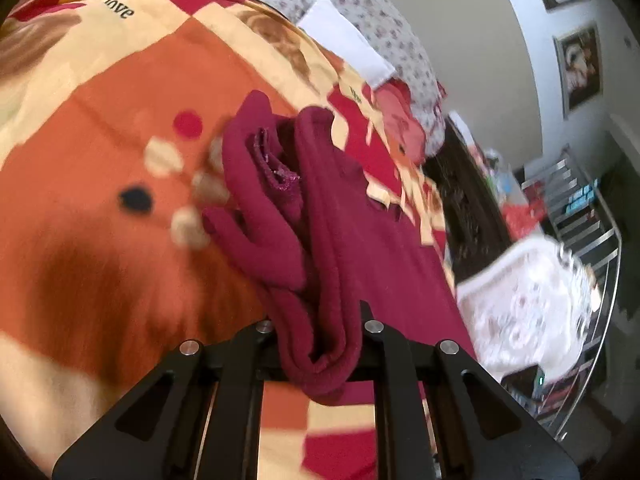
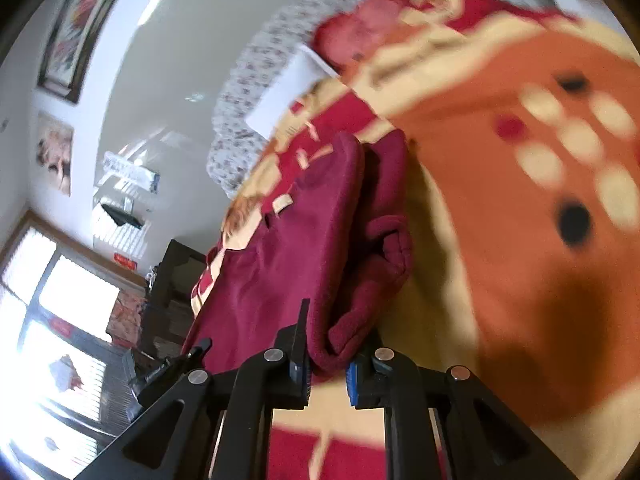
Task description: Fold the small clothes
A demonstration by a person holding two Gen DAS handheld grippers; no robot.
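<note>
The maroon garment (image 1: 320,240) was pinched by both the left gripper (image 1: 318,332) and the right gripper (image 2: 328,360) above the bedspread (image 1: 100,140), apparently to carry a fold.

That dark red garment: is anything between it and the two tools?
Nothing visible. The dark red garment is already pinched in both: the left tool and the right tool each clamp a bunched edge, above the patterned bedspread.
</note>
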